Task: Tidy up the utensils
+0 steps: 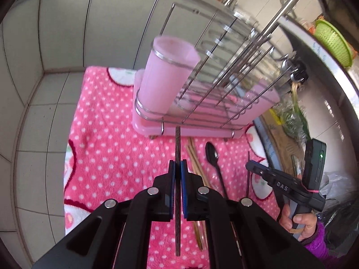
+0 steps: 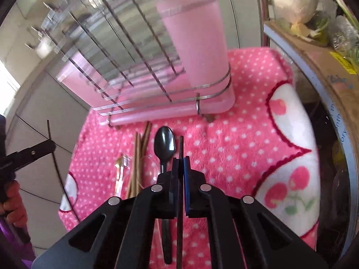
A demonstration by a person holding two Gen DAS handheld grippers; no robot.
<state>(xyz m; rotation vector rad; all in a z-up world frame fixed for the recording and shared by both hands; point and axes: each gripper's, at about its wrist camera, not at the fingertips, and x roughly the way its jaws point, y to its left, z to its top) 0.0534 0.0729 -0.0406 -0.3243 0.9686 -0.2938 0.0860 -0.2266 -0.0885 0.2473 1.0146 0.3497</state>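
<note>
Chopstick position governs the coming move. Left gripper [image 1: 177, 164] is clamped on a dark chopstick [image 1: 177, 143], whose long axis runs straight forward between the pads and points toward the rack. Its tip shows just in front of the base of the wire dish rack [image 1: 202, 116]. The pink utensil cup [image 1: 168, 76] sits in the ring at the rack's near-left corner as seen from the left wrist, ahead of and above the chopstick tip. In that view the cup mouth faces up and slightly right.

Right gripper [image 2: 181, 163] is closed on a second dark chopstick [image 2: 181, 148], likewise aligned with the gripper's forward axis. From the right wrist the same cup [image 2: 197, 44] lies ahead and slightly right, with its mouth well above the stick's tip.

Remaining utensils lie on the pink polka-dot towel [image 2: 235, 139] that covers the counter: a black spoon [image 2: 165, 145] just left of the right-hand stick, and a bundle of pale bamboo chopsticks [image 2: 140, 152] further left.

Judgement: the left gripper appears nearer the cup. Each stick probably needs tipping toward vertical before it can drop into the cup mouth.
</note>
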